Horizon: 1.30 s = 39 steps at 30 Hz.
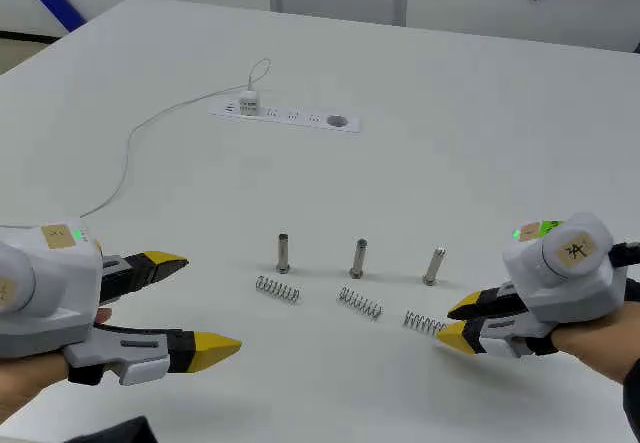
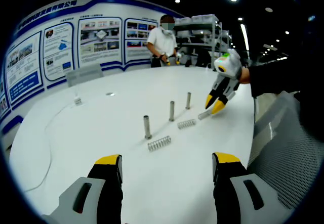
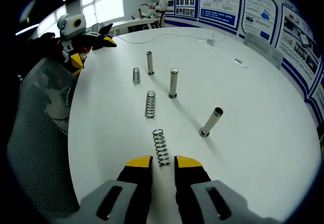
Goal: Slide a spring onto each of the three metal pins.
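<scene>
Left hand-held gripper (image 1: 212, 301) spread wide, right hand-held gripper (image 3: 163, 162) narrowly parted — straddling end of nearest spring (image 3: 160, 145)

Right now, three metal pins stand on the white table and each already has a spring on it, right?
No. The three metal pins stand on the white table, but none has a spring on it: the head view shows three springs lying on the table before them.
</scene>
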### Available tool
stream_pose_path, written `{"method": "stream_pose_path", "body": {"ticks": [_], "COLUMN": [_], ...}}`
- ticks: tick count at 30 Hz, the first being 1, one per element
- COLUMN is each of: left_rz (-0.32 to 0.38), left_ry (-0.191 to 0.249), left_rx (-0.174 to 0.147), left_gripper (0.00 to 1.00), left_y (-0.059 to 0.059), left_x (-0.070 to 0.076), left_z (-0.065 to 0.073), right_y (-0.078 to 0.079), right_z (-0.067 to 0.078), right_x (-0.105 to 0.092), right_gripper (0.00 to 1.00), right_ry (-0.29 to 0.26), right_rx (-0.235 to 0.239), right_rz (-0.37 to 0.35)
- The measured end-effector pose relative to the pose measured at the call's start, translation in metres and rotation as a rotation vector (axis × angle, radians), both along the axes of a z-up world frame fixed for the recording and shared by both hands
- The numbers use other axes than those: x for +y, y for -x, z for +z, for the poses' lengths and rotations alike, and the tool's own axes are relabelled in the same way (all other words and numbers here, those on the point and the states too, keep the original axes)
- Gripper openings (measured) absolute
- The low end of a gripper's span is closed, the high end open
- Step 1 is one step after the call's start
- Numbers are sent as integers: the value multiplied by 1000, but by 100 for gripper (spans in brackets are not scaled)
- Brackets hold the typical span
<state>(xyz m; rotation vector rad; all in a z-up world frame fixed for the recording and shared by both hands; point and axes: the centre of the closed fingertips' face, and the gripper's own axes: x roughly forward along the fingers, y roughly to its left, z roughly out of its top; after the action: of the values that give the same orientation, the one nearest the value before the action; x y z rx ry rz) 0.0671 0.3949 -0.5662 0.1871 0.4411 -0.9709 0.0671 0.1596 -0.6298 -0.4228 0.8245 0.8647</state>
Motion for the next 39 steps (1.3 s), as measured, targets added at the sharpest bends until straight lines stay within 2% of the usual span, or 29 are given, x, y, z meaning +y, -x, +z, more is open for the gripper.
{"method": "stream_pose_path", "body": {"ticks": [6,13,22,32,39], "left_rz": [-1,0,-14,-82,-159], "left_ry": [0,-1,-2,-6,-3], "left_rx": [4,5,1,-5,-17], "left_gripper": [74,73,71,67,64], "left_y": [0,0,2,9,16], "left_x": [0,0,-3,-14,-30], "left_z": [-1,-2,0,5,16], "right_y": [1,-1,1,6,9], "right_z": [-7,-12,-11,5,17], "right_x": [0,1,1,8,22], "right_gripper": [16,14,12,11,11], "right_ry": [29,36,33,31,20], "right_rx": [-6,-1,0,-7,-5], "right_rz": [60,82,89,106,135]}}
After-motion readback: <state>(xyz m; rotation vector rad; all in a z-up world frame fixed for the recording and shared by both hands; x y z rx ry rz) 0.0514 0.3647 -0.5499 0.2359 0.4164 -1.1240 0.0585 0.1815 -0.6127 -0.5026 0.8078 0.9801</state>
